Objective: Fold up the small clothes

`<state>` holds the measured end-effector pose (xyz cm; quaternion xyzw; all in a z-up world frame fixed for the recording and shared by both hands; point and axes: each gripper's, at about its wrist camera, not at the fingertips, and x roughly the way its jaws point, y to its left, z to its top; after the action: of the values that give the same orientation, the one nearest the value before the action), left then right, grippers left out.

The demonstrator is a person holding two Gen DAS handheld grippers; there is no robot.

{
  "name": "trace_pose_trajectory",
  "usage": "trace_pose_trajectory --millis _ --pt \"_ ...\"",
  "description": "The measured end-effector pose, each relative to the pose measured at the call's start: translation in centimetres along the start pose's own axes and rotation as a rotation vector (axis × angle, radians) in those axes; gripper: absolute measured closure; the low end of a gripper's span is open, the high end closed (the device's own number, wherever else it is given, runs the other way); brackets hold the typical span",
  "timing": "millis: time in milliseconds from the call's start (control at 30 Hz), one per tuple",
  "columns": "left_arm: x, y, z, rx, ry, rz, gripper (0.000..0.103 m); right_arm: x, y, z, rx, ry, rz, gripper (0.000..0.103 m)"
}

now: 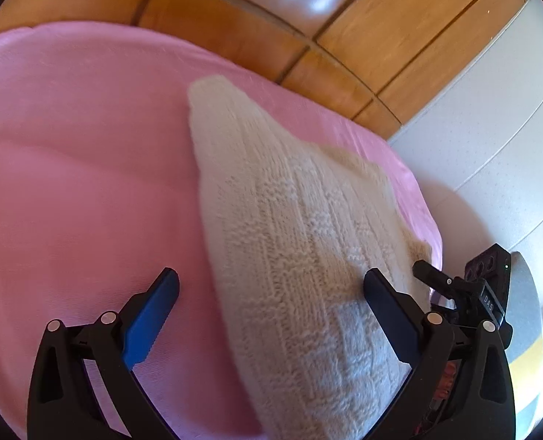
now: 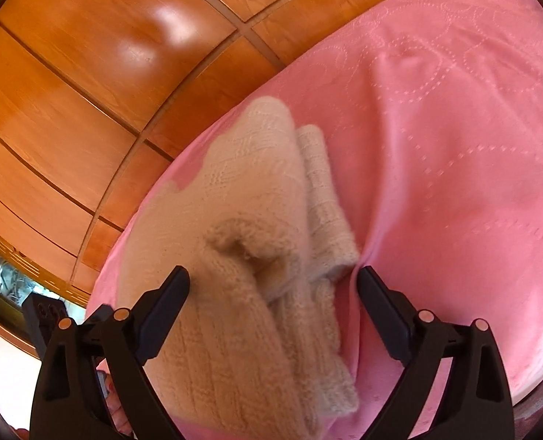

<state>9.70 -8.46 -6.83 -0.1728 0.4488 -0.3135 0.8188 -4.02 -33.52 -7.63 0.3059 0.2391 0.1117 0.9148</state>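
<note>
A cream knitted sweater point(image 1: 290, 227) lies on a pink bed cover point(image 1: 69, 154), partly folded on itself. My left gripper point(image 1: 271, 286) is open, its fingers spread over the near part of the sweater, holding nothing. In the right wrist view the same sweater point(image 2: 242, 220) shows a folded sleeve along its right side and a rumpled opening near the middle. My right gripper point(image 2: 273, 282) is open above the sweater's near end, empty. The other gripper's black body point(image 1: 484, 286) shows at the right edge of the left wrist view.
Glossy wooden wardrobe panels point(image 2: 88, 73) stand close behind the bed. A white wall point(image 1: 491, 128) is at the right in the left wrist view. The pink cover point(image 2: 455, 146) stretches wide to the right of the sweater, with stitched dotted patterns.
</note>
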Motion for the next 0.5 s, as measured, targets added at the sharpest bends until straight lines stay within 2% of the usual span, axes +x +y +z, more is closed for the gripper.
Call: trace_pose_trajectory --millis 200,433,500 --pt "1.2 -0.5 0.3 0.020 0.040 -0.024 0.003 0.0 -0.7 -0.3 0.034 0.069 0.045 0.010" --pt "1.9 -0.7 1.2 0.007 0.080 -0.021 0.003 1.6 -1.6 1.2 0.104 0.061 0.115 0.011" --pt "2.1 -0.8 1.1 0.023 0.087 -0.009 0.003 2.6 -1.5 1.9 0.127 0.059 0.111 0.011"
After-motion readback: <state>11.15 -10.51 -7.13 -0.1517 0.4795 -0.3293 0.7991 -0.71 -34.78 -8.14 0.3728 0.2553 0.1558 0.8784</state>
